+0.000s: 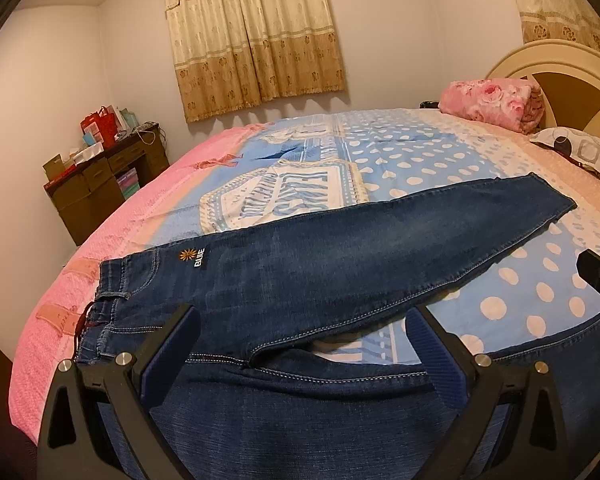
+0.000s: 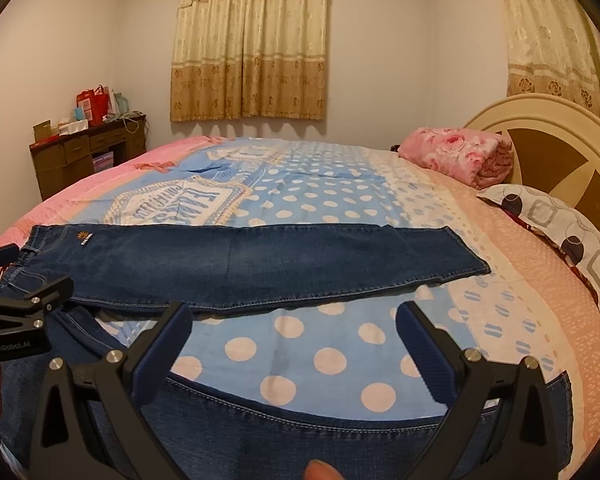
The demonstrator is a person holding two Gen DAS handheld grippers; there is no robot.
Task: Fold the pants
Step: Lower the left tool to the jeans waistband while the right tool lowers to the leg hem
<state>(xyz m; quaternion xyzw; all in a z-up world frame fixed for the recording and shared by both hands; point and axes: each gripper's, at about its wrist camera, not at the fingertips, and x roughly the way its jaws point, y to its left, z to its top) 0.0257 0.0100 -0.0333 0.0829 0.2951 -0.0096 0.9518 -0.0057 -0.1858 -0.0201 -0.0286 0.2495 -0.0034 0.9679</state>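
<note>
Dark blue jeans (image 1: 340,256) lie spread on the bed, waistband to the left, far leg stretched out to the right (image 2: 260,264). The near leg (image 2: 300,428) lies along the bed's front edge under both grippers. My left gripper (image 1: 304,332) is open above the crotch seam, its fingers either side of the denim, holding nothing. My right gripper (image 2: 296,324) is open above the near leg and the bedsheet gap between the legs. The left gripper also shows at the left edge of the right wrist view (image 2: 24,312).
The bed has a blue polka-dot and pink sheet (image 2: 340,200). A rolled pink floral blanket (image 2: 460,156) and a patterned pillow (image 2: 560,232) lie by the headboard (image 2: 548,136) at the right. A cluttered brown desk (image 1: 100,176) stands at the far left.
</note>
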